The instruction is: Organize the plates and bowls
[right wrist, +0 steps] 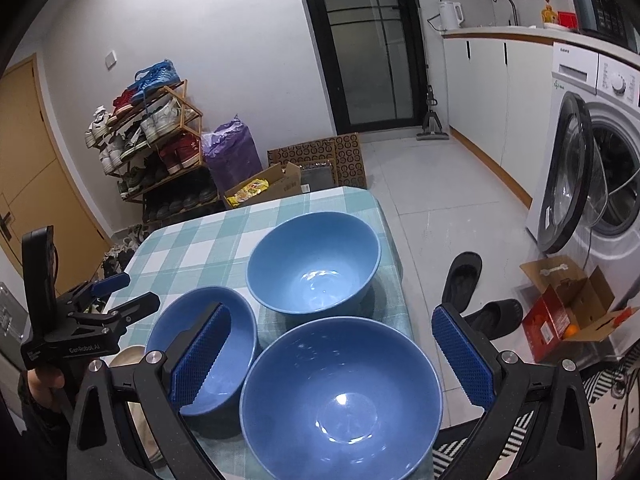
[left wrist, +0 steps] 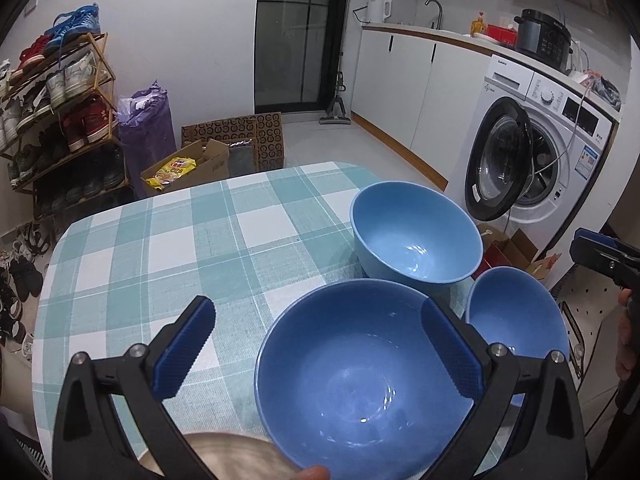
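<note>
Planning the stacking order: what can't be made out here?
- Beige plate: left wrist view, blurred, cut by bottom edge, behind left tool; single or stacked unclear.
- Same plate, right wrist view: mostly behind right tool.
- Rightmost bowl: left wrist view, partly behind tool finger.

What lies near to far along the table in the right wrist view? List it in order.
Right gripper with its jaws open → big dark blue bowl nearest → lighter blue bowl behind it → far edge of the checked tablecloth → cardboard boxes on the floor → dark glass door.
</note>
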Demonstrator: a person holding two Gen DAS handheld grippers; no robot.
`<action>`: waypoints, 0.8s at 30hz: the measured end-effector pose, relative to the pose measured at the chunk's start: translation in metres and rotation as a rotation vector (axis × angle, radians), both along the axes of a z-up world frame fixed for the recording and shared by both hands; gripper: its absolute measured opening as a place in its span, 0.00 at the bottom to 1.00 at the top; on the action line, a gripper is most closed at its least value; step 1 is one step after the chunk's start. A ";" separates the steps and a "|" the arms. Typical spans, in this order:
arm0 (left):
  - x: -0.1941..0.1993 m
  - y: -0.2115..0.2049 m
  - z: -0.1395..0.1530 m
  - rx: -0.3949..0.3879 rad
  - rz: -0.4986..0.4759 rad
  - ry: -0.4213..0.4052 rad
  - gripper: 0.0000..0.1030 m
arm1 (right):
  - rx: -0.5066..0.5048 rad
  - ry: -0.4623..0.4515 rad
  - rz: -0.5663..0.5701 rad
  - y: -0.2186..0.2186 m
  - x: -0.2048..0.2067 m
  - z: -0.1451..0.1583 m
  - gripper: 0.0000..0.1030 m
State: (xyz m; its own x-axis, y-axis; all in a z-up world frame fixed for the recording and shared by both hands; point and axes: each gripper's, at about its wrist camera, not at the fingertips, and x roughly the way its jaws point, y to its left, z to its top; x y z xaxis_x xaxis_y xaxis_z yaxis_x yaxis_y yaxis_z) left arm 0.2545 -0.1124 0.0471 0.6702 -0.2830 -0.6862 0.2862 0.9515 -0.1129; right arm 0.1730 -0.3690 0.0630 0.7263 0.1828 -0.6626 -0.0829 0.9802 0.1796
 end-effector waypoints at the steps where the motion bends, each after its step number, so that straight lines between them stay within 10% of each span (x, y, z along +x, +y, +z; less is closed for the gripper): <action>1: 0.004 -0.001 -0.001 -0.001 -0.002 0.004 1.00 | 0.001 0.010 -0.006 -0.001 0.005 -0.003 0.99; 24: 0.068 -0.029 -0.025 -0.029 -0.039 0.076 1.00 | 0.100 0.108 -0.039 -0.023 0.072 -0.044 0.99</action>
State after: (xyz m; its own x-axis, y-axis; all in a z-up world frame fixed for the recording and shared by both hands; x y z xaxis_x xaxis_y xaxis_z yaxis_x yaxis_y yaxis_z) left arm 0.3229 -0.1415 0.0219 0.6048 -0.3282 -0.7256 0.3125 0.9359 -0.1629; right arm 0.2447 -0.3918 0.0188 0.6596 0.2249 -0.7172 -0.0197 0.9590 0.2826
